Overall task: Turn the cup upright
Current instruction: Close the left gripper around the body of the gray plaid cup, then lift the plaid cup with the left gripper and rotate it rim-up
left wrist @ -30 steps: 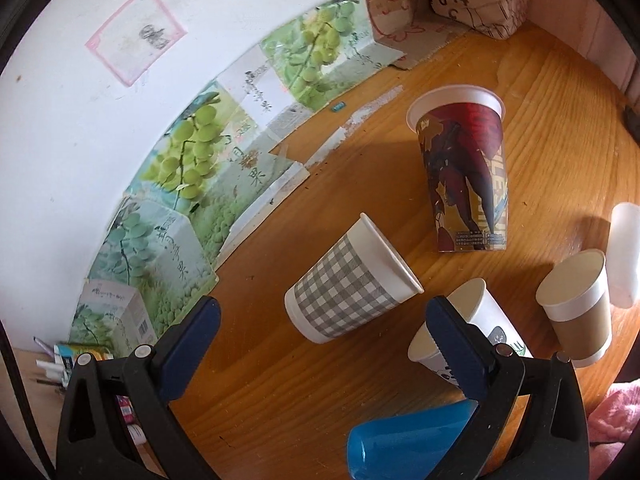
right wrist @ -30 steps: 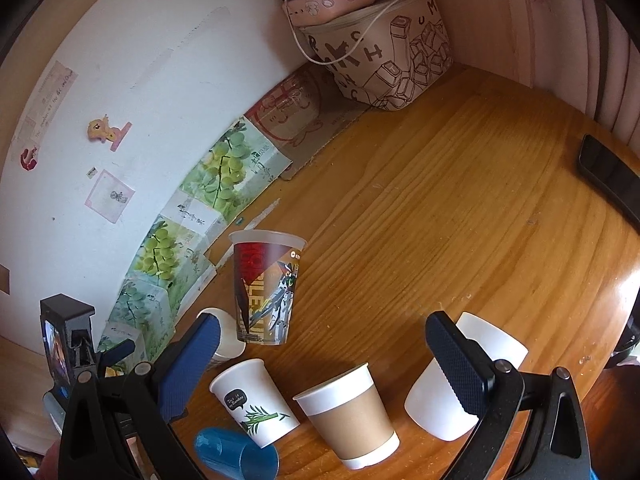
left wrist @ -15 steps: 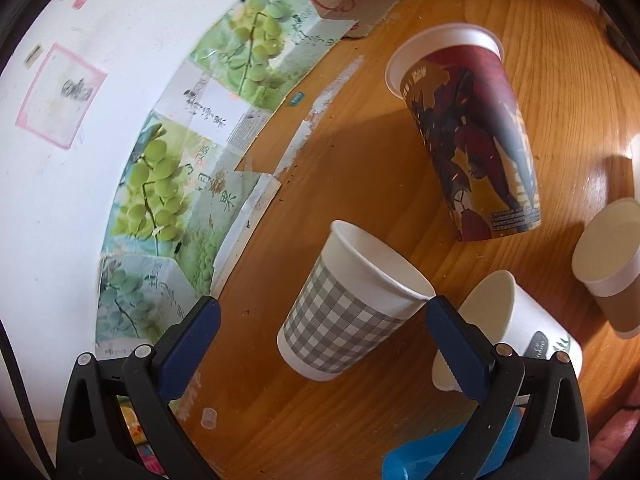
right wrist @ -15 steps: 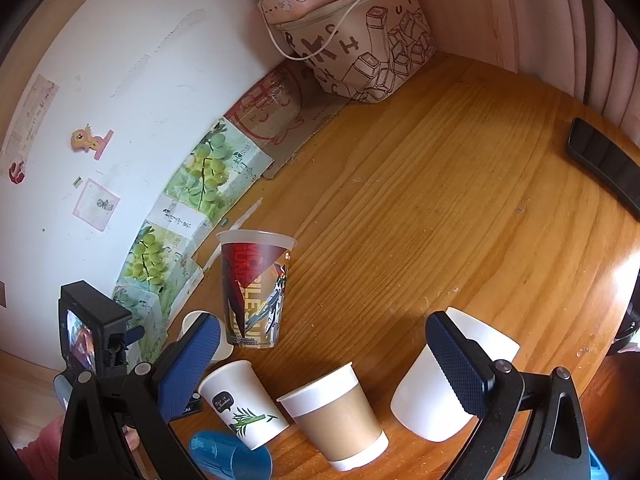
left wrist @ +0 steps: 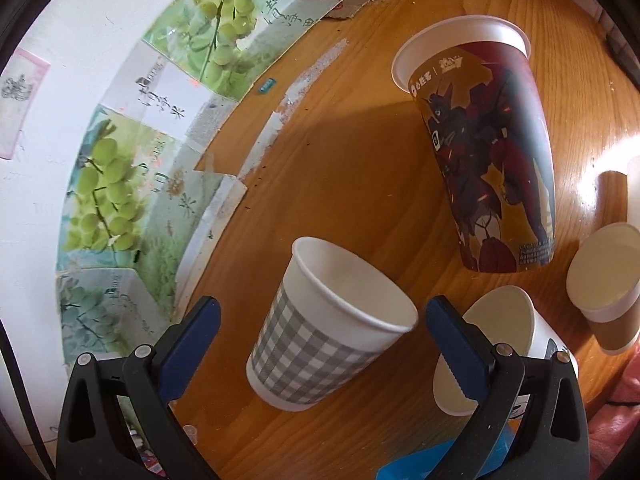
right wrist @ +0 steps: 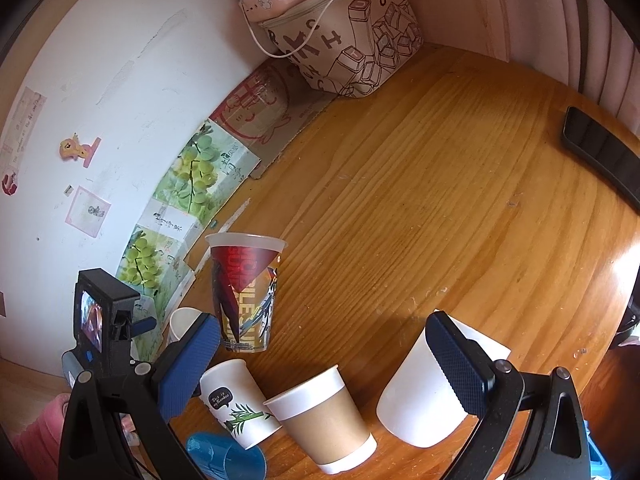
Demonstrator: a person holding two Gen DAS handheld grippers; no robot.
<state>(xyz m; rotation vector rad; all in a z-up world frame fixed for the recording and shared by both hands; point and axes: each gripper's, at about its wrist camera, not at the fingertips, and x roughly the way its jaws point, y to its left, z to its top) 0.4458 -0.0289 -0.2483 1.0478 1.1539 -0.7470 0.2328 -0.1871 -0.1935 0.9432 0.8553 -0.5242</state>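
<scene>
A grey-checked paper cup (left wrist: pixel 320 340) stands mouth-up on the wooden table (left wrist: pixel 360 184), between the open fingers of my left gripper (left wrist: pixel 318 320), which does not touch it. Its rim (right wrist: pixel 182 318) peeks out behind the left finger in the right wrist view. My right gripper (right wrist: pixel 320 344) is open and empty above a row of upright cups: a white bamboo-print cup (right wrist: pixel 236 400), a brown-sleeved cup (right wrist: pixel 324 420) and a plain white cup (right wrist: pixel 432 388). A blue cup (right wrist: pixel 224 456) lies on its side at the front edge.
A tall red printed cup (left wrist: pixel 484 160) stands behind the checked cup. Grape-printed cartons (left wrist: pixel 116 184) lean on the white wall at left. A printed bag (right wrist: pixel 344 40) sits at the back, a dark phone (right wrist: pixel 600 152) at right. Pink cloth (left wrist: pixel 616 420) lies at the edge.
The left gripper moved in closer and looks down more steeply; the checked cup went from tilted to standing mouth-up between its fingers. The right gripper drew back slightly.
</scene>
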